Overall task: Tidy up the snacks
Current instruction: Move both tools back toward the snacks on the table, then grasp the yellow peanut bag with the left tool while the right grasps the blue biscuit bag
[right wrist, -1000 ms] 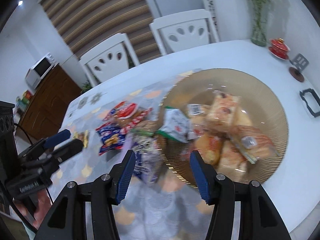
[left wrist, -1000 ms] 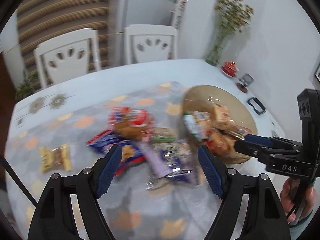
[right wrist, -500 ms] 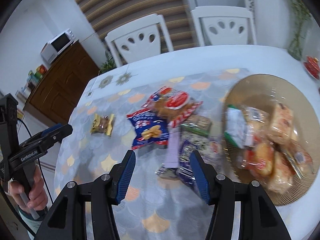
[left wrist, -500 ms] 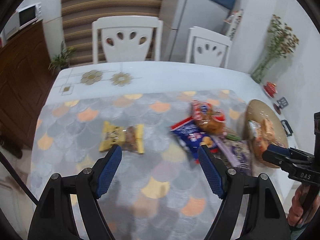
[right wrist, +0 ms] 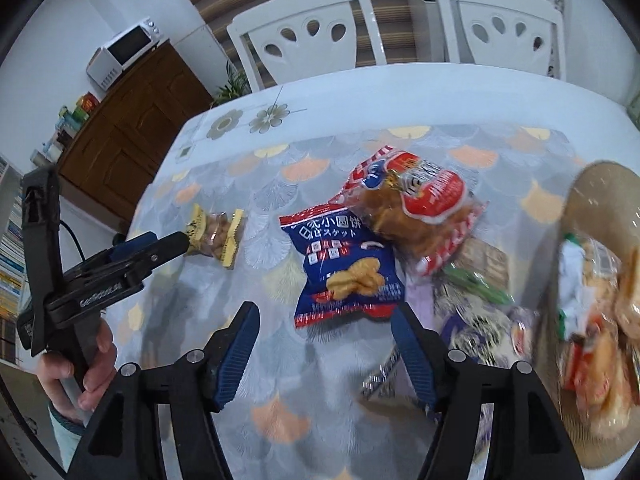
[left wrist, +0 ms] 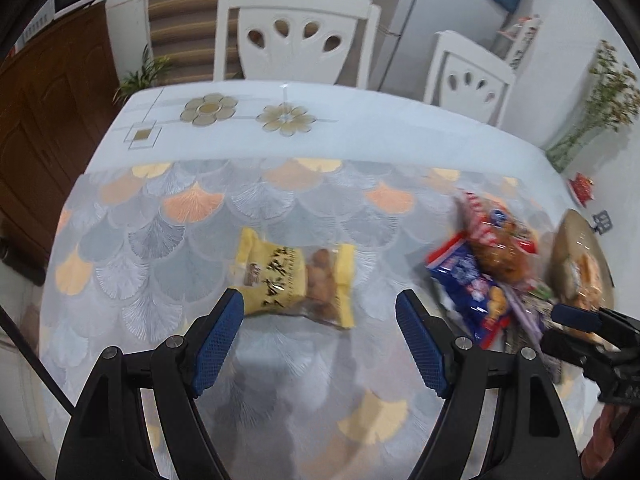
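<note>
A yellow snack packet (left wrist: 296,278) lies alone on the scalloped tablecloth, just ahead of my open, empty left gripper (left wrist: 320,320); it also shows in the right wrist view (right wrist: 216,236). A blue biscuit bag (right wrist: 344,272) lies just ahead of my open, empty right gripper (right wrist: 324,336), with a red-and-orange bag (right wrist: 416,208) overlapping its far right corner. More packets (right wrist: 476,280) lie beside them. A tan woven plate (right wrist: 600,200) at the right holds several wrapped snacks. In the left wrist view the blue bag (left wrist: 468,288) and plate (left wrist: 576,236) sit at right.
Two white chairs (left wrist: 296,36) stand at the table's far side. A wooden cabinet (right wrist: 128,128) with a microwave (right wrist: 124,50) stands to the left. A vase of flowers (left wrist: 592,120) and a small red dish (left wrist: 582,186) sit at the far right of the table.
Both grippers have swung left, away from the plate. The left one now faces the yellow packet up close; the right one now faces the blue bag. Both stayed open.
</note>
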A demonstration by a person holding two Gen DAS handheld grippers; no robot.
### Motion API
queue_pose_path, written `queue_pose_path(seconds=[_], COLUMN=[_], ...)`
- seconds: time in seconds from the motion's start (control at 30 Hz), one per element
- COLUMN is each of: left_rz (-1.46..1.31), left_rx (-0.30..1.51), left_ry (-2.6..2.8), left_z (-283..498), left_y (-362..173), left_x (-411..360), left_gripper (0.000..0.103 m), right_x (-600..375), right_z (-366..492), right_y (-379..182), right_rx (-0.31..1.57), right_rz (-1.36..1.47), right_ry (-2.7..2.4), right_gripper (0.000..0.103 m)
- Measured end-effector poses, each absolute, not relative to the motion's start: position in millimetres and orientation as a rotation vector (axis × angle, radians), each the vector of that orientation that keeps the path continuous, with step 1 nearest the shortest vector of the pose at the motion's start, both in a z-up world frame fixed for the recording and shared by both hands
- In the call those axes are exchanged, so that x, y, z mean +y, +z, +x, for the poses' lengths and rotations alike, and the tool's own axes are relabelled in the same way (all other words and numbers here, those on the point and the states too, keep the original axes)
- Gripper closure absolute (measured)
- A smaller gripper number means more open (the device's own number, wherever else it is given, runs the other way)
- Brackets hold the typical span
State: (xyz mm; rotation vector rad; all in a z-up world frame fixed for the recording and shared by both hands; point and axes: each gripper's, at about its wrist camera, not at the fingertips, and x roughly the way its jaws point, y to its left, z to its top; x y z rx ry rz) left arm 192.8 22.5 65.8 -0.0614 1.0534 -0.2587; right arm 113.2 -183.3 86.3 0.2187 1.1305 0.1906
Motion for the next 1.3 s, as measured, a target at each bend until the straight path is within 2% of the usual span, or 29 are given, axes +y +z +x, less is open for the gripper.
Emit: queue_pose_path(seconds=[0.37,0.47,0.73,0.8,0.97,1.3], left_rz=[-0.036,0.012,0.067,0.08,0.108,0.139], left_rx=[1.102,1.089,1.045,1.034,1.02,1.057], left_ry=[-0.222,-0.21,-0.212,-0.216,-0.227,-0.307], left_z=[222.6,222.5,220.6,218.9,213.1,159.8], left_y=[27.2,22.6,21.1,21.4,23.1,27.1], left_x=[19.6,15.3,9.0,8.2,5.3,4.1], left_gripper=[0.026,0.026,0.026,0.033,0.041,0.044], right_x=[-173.1,-174.1,-169.9,-168.4,-163.9,-139.1], right_z=[157.8,163.5,174.5,172.6,167.3,126.3], right_y=[42.5,35.7,18.0,17.8,19.5,25.7], right_rx=[1.191,1.186,1.2,1.186,1.169,1.194], right_rz=[0.134,0.124,0.119,0.104,0.086,0.076], right_ry=[0.142,0.125,0.121,0.122,0.135,0.237], right_gripper=[0.036,0.029,0.029,0.03,0.035,0.036])
